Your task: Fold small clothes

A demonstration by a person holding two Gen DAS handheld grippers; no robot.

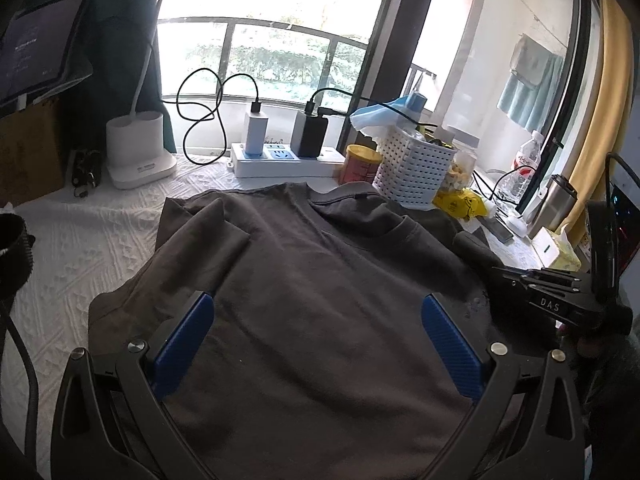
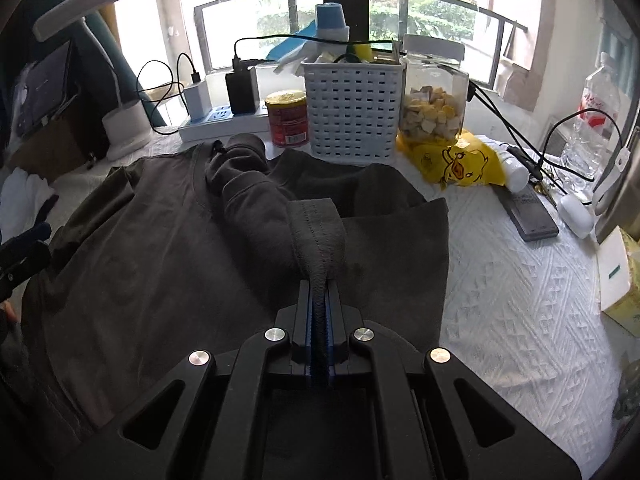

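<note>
Right hand-held gripper (image 2: 319,312) pinches a hem of the dark shirt (image 2: 160,248); left hand-held gripper (image 1: 316,344) gapes wide above it.

Daylight pours in through a wide window (image 1: 260,40) with dark bars, greenery showing beyond the glass. A dark post (image 1: 394,44) splits the view, and to its right sits what looks like a balcony with a towel (image 1: 528,80) hanging, though it's washed out. A teal curtain (image 1: 116,40) hangs at left, a yellow curtain (image 1: 604,120) at right. The table wears a white textured cloth (image 2: 520,280). A white lamp (image 1: 138,152) stands near the sill, beside a white power strip (image 1: 280,160).
</note>
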